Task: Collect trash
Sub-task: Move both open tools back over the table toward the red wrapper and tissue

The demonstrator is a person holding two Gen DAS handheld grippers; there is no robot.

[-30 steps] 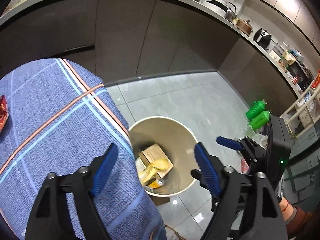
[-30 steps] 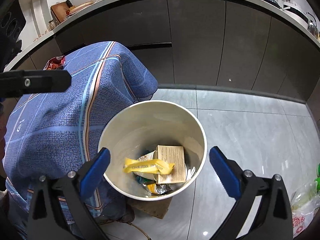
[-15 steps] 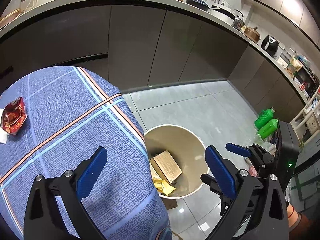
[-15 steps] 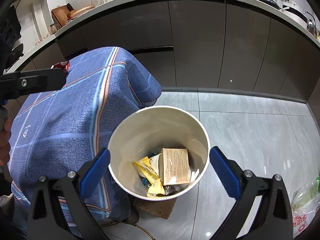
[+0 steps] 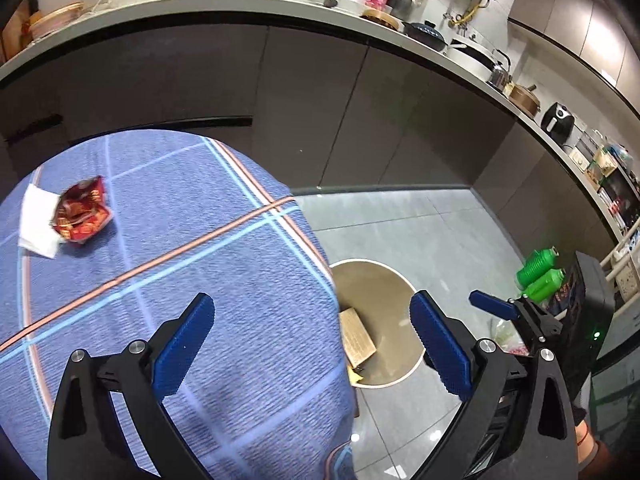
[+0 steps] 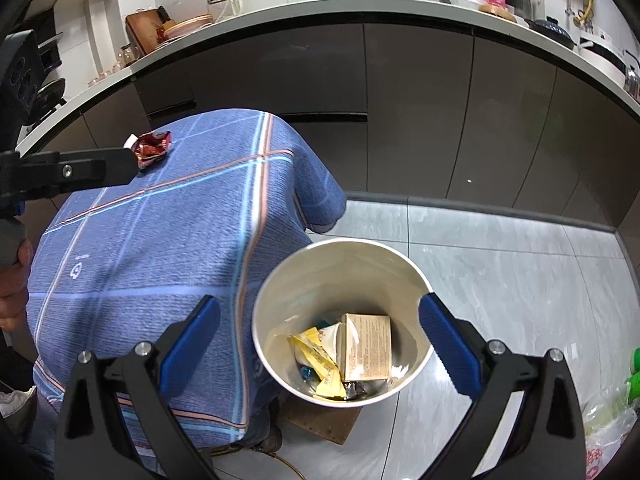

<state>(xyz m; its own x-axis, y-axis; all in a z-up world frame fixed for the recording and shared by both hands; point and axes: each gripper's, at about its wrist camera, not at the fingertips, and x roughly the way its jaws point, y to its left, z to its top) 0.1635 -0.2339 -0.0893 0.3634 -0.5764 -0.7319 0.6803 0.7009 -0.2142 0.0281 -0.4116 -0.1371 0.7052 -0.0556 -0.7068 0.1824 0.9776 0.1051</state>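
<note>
**Trash bin beside the cloth-covered table, both grippers held empty above it**

Trash bin (image 6: 344, 320) is shown standing on the grey tiled floor (image 6: 520, 280), its rim just beside the hanging edge of the blue checked tablecloth (image 6: 160, 240). Open floor is seen between the bin and the dark cabinet fronts (image 6: 420, 112). A carton (image 6: 368, 346) and a yellow wrapper (image 6: 316, 356) are seen lying inside the bin.

The left gripper (image 5: 308, 346) is shown with fingers spread wide and nothing between them, over the table edge. The right gripper (image 6: 320, 344) is likewise spread and empty, above the bin.

Compared with one second earlier, the left fingers are seen wider apart, and both views take in more of the table top; the yellow wrapper has settled lower in the bin.

A red snack wrapper (image 5: 82, 212) is shown on the cloth, overlapping a white paper napkin (image 5: 36, 220); in the right view the napkin is almost hidden. Green bottles (image 5: 538, 276) are shown clearly only in the left view, while the bin's contents are shown fully only in the right.
</note>
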